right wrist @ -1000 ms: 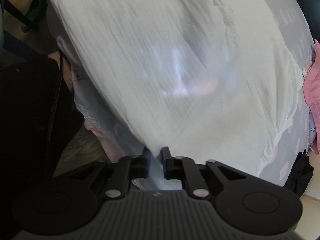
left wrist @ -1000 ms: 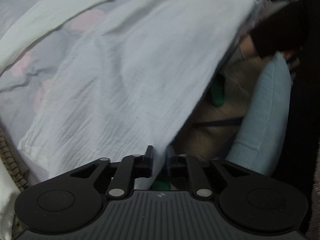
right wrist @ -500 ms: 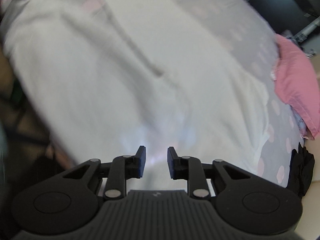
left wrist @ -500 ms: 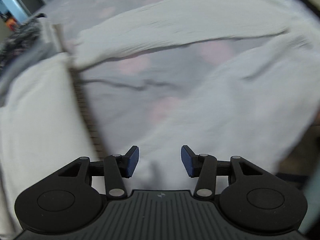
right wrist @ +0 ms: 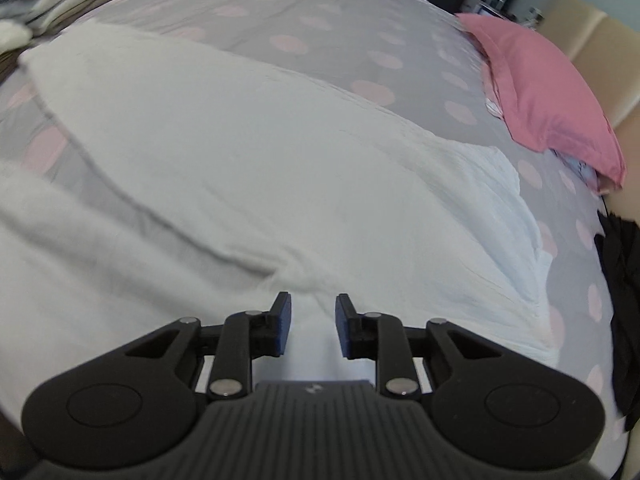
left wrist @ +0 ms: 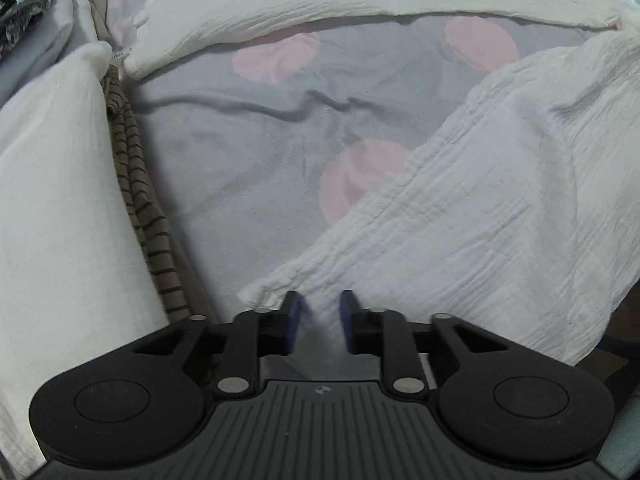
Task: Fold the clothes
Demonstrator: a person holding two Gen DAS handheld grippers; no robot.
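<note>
As garment sprawls, pink pillow nr, stack beside

- A small white label was sewn at the cuff end of the white garment's sleeve, and it carried a line of dark print too small to be read.
- A small pale emblem sat on the ribbed body of the left gripper, with no letters legible.
- A like emblem marked the body of the right gripper, also unreadable.
</note>
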